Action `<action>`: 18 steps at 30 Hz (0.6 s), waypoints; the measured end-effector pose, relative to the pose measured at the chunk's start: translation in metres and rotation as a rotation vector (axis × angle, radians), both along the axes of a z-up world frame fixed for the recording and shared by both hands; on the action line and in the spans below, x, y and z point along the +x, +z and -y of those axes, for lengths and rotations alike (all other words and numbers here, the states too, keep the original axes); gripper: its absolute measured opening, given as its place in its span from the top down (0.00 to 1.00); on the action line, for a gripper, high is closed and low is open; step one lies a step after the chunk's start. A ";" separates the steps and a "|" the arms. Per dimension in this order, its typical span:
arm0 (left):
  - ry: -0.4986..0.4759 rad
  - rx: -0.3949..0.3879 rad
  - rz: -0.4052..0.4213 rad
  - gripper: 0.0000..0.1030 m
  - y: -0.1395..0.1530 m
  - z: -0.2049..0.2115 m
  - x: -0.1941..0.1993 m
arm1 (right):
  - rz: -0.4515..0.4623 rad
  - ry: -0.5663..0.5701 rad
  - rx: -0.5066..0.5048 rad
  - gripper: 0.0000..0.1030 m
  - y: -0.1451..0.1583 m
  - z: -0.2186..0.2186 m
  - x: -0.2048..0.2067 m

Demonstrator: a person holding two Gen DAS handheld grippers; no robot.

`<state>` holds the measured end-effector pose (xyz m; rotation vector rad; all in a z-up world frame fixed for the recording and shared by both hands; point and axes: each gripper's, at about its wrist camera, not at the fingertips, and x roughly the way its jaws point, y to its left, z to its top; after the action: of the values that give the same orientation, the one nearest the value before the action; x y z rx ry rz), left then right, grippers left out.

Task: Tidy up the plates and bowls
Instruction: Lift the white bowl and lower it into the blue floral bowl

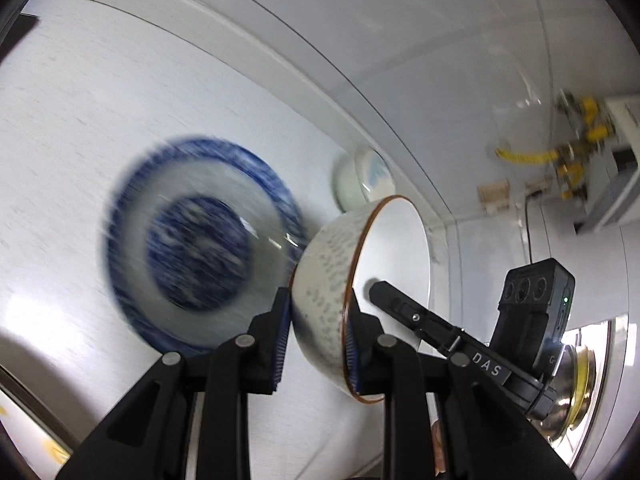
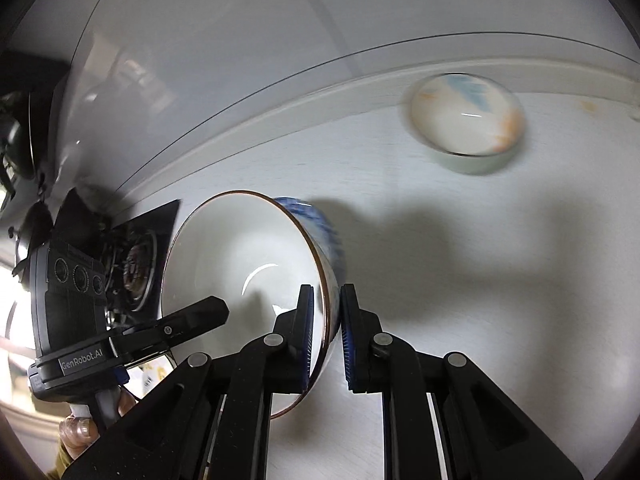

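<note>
While both grippers carry the same brown-rimmed bowl [image 1: 362, 280] above the pale desk [image 1: 80, 120], each bites an opposite side of its rim. The left gripper [image 1: 318, 340] has its jaws pinching the speckled wall, one pad outside and one inside. The right gripper [image 2: 325, 344] has its jaws nearly pressed together on the thin rim at the bowl's other side, its blue pads [image 2: 307, 336] against the white interior and the outside. The bowl hangs tilted, mouth turned sideways. Below it on the desk lies a blue-and-white plate [image 1: 200, 248], blurred. Farther back, near the desk's raised edge, sits a small pale bowl [image 2: 468, 124] with faint blue and orange marks.
</note>
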<state>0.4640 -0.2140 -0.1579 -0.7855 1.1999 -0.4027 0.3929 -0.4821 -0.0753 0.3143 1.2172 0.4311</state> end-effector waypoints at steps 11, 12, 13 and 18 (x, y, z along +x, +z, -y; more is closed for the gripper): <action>-0.014 0.095 -0.118 0.79 -0.066 -0.050 0.030 | -0.138 0.022 -0.036 0.88 -0.064 -0.046 0.019; -0.029 0.109 -0.118 0.80 -0.068 -0.049 0.032 | -0.142 0.023 -0.046 0.88 -0.064 -0.045 0.019; -0.039 0.113 -0.111 0.79 -0.068 -0.047 0.032 | -0.147 0.021 -0.049 0.88 -0.065 -0.044 0.020; -0.076 0.156 -0.100 0.79 -0.067 -0.043 0.036 | -0.159 0.029 -0.076 0.89 -0.072 -0.045 0.023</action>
<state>0.5000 -0.1708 -0.2249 -0.6328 1.3407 -0.3306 0.4155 -0.4375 -0.1468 0.2696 1.3914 0.3888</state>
